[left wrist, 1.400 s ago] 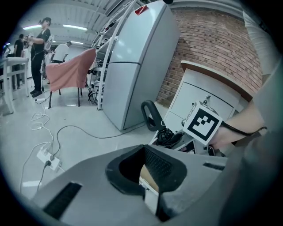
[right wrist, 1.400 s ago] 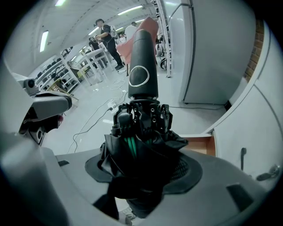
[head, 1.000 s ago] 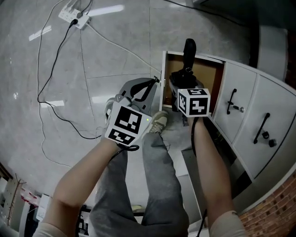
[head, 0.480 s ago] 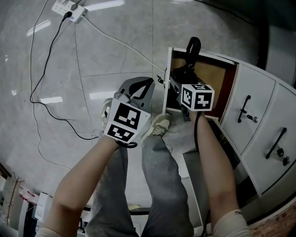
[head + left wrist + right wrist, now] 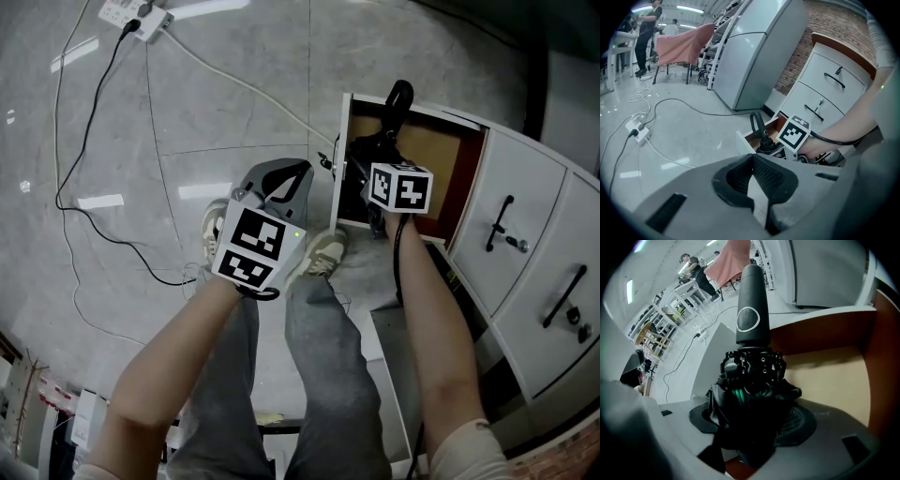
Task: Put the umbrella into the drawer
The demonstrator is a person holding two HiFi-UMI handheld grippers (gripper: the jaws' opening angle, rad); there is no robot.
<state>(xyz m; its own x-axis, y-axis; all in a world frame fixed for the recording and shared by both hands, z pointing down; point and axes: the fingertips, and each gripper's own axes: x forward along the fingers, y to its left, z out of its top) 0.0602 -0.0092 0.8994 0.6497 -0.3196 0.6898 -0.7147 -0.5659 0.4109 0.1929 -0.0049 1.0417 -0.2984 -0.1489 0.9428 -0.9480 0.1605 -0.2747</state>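
Observation:
A folded black umbrella (image 5: 380, 145) with a rounded black handle (image 5: 751, 310) stands handle-up inside the open drawer (image 5: 441, 155), which has a white front and a brown inside. My right gripper (image 5: 372, 171) points steeply down into the drawer. Its jaws are opening, with the umbrella's bunched fabric (image 5: 750, 399) still gripped between them. My left gripper (image 5: 302, 172) hangs over the floor to the left of the drawer, shut and empty. From the left gripper view, the umbrella (image 5: 759, 129) and drawer (image 5: 746, 139) lie ahead of the left gripper (image 5: 752, 161).
White cabinet drawers with black handles (image 5: 506, 225) run to the right of the open one. A power strip (image 5: 131, 17) and cables (image 5: 84, 225) lie on the grey floor. The person's legs and a shoe (image 5: 323, 251) are between the grippers. A tall grey cabinet (image 5: 754, 51) stands beyond.
The right gripper has sunk with the umbrella deeper into the open drawer. The left gripper has also dropped lower, staying beside the drawer front.

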